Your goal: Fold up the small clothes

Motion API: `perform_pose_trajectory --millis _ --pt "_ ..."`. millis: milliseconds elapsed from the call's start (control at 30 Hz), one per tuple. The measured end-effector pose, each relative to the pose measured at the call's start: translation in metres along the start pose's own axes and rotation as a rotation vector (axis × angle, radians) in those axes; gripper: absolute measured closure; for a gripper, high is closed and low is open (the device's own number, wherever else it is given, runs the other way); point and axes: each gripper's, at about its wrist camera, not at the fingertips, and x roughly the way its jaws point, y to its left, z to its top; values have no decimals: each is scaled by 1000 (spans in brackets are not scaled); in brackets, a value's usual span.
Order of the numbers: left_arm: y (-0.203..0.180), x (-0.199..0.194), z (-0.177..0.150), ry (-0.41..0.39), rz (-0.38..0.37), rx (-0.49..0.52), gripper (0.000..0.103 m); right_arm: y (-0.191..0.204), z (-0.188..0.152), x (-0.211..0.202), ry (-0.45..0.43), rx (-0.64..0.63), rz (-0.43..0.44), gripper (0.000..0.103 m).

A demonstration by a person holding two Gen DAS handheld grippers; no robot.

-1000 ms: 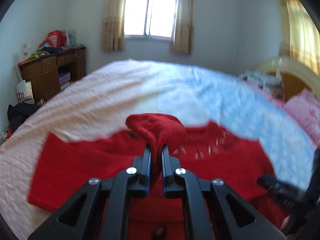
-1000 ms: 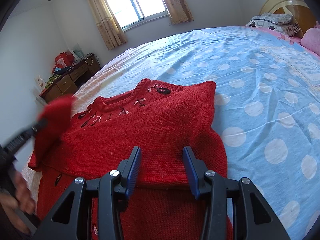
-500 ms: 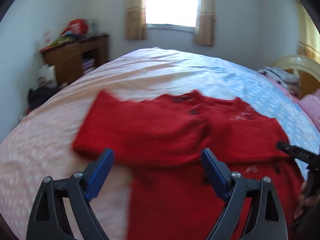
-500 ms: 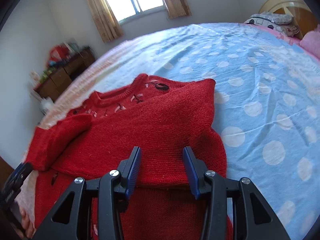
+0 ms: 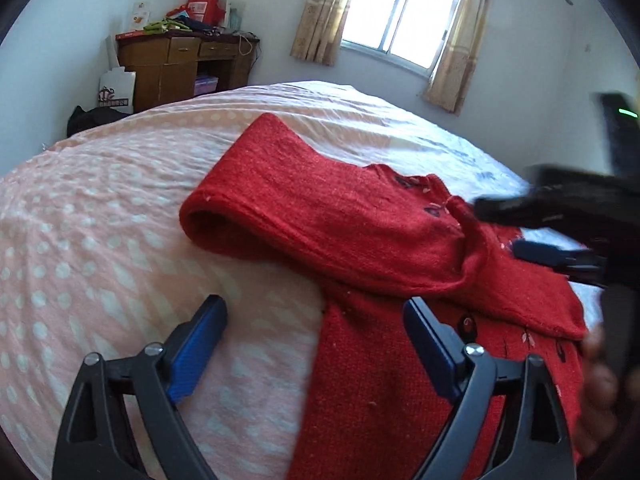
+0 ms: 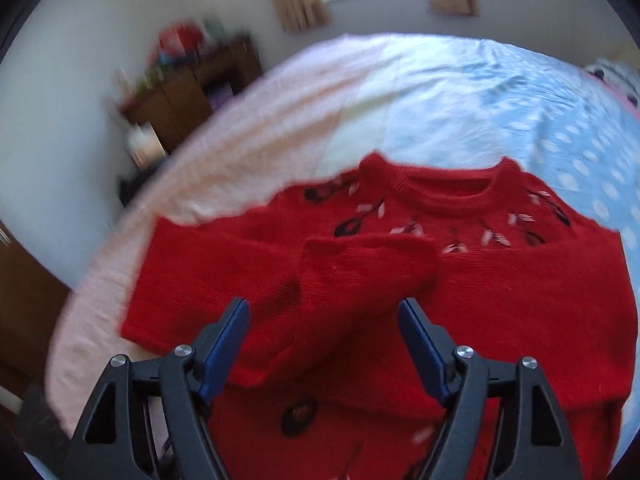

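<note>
A red knitted sweater (image 6: pixel 500 280) with leaf embroidery lies flat on the bed (image 5: pixel 100 240), neckline away from me. Its sleeve (image 5: pixel 320 220) is folded across the chest. My left gripper (image 5: pixel 314 312) hovers over the sweater's left edge, jaws opening wide, with only sheet and sweater hem below and nothing pressed. My right gripper (image 6: pixel 322 308) hangs over the folded sleeve (image 6: pixel 368 268), jaws opening, the cuff lying loose under the gap. In the left wrist view the right gripper (image 5: pixel 540 250) shows blurred at the right, with a hand below it.
The bed sheet is pink with dots on the left and blue (image 6: pixel 540 100) on the right. A wooden desk (image 5: pixel 180 64) with clutter, a white bag (image 5: pixel 116 88) and a dark bag (image 5: pixel 92 118) stand by the far wall. A window (image 5: pixel 400 28) is behind the bed.
The left gripper let go of the sleeve cuff, which now lies folded over the chest, opened wide and shifted to the sweater's left edge. The right gripper swung left over the sweater and opened wider.
</note>
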Motion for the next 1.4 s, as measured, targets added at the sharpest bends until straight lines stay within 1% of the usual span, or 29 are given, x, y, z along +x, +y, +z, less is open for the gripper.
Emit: perform_pose_trajectory --millis 33,67,100,133,167,200,233,267,333,367,400,500,600,667,767,833,933,1000,1133,1200,1300,1333,1367,1400 --pt "1 0 0 0 -9 -5 8 6 2 13 52 -19 -67 26" --pt "2 -1 0 -2 -17 -11 8 6 2 23 85 -25 -114 26" --pt "3 -2 0 -6 -25 -16 8 2 0 28 98 -12 -127 35" --pt "4 -3 -1 -10 -36 -22 7 -7 -2 29 93 32 -100 44" --pt "6 -4 -1 -14 -46 -29 7 -14 -2 26 82 63 -82 66" --pt "7 -5 -1 -18 -58 -41 7 -19 0 23 76 84 -59 83" --pt "8 -5 -1 -21 -67 -49 6 -26 3 19 75 113 1 86" --pt "8 -4 -1 -21 -71 -52 6 -31 7 13 61 141 54 87" --pt "6 -4 -1 -21 -65 -45 6 -30 16 -4 3 145 89 88" --pt "5 -3 0 -20 -61 -42 6 -27 22 -15 -38 126 100 88" --pt "4 -3 0 -19 -57 -40 6 -23 29 -30 -90 100 130 88" --pt "5 -1 2 -18 -58 -55 6 -12 51 -69 -194 46 207 88" --pt "10 -1 3 -25 -72 -86 6 -10 63 -106 -295 -14 219 88" --pt "10 -1 2 -26 -70 -88 6 -13 64 -124 -343 -50 210 88" --pt "7 1 3 -23 -48 -78 6 -32 58 -147 -414 -92 171 88" --pt "7 2 3 -22 -40 -76 6 -52 50 -155 -437 -96 146 88" --pt "7 3 4 -20 -35 -74 6 -90 34 -146 -430 -68 114 88" --pt "6 4 4 -20 -28 -69 6 -112 23 -133 -394 -35 88 88" --pt "2 6 5 -15 -5 -57 6 -160 -11 -93 -292 61 58 88" --pt "0 8 6 -8 11 -47 6 -176 -27 -73 -244 101 21 88" --pt "-2 9 4 0 29 -32 6 -196 -49 -59 -206 149 -22 88" --pt "-3 10 4 3 35 -28 6 -204 -56 -55 -191 176 -23 88" --pt "-4 10 4 5 45 -22 6 -207 -61 -54 -187 200 -4 87" --pt "-6 11 3 7 54 -15 6 -214 -63 -57 -192 236 23 80"
